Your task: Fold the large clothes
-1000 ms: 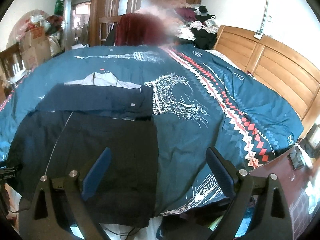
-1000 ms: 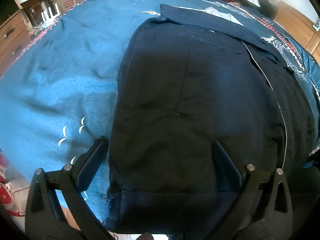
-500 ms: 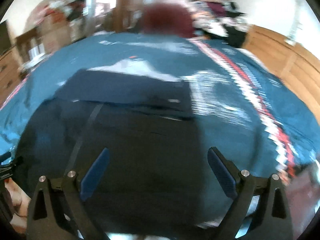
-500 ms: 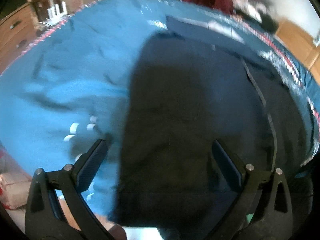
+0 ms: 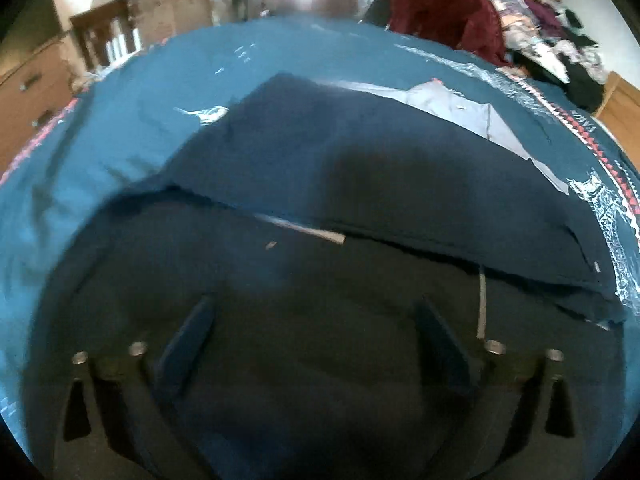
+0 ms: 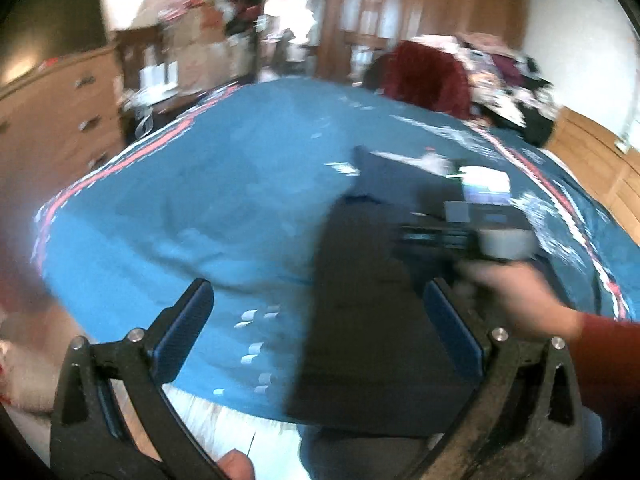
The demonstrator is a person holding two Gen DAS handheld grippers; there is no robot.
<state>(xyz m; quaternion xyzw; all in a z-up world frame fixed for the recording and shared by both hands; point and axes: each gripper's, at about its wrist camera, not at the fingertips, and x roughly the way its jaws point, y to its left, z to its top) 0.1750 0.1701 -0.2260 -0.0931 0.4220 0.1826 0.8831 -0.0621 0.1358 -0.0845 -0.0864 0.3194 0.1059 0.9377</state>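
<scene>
A black garment [image 5: 320,360] lies flat at the near edge of the blue bedspread [image 5: 140,140]. A folded navy garment [image 5: 360,168] overlaps its far end, with a pale grey shirt [image 5: 460,108] beyond. My left gripper [image 5: 314,312] hovers close over the black garment, its jaws opening wide; the cloth lies below them, and nothing is pinched. My right gripper [image 6: 318,296] is open and empty, higher up at the black garment's [image 6: 360,320] left edge. In the blurred right wrist view, a hand [image 6: 520,292] in a red sleeve holds the left gripper's body [image 6: 460,232] over the clothes.
A dark red garment [image 5: 448,12] and a heap of mixed clothes [image 5: 552,40] sit at the bed's far end. A wooden headboard [image 6: 592,160] runs along the right. Wooden drawers [image 6: 60,120] and cardboard boxes [image 6: 192,40] stand to the left.
The left gripper swept left and down, from the bedspread's right side to close over the black garment. The right gripper rose and tilted up, and the left hand came into its view.
</scene>
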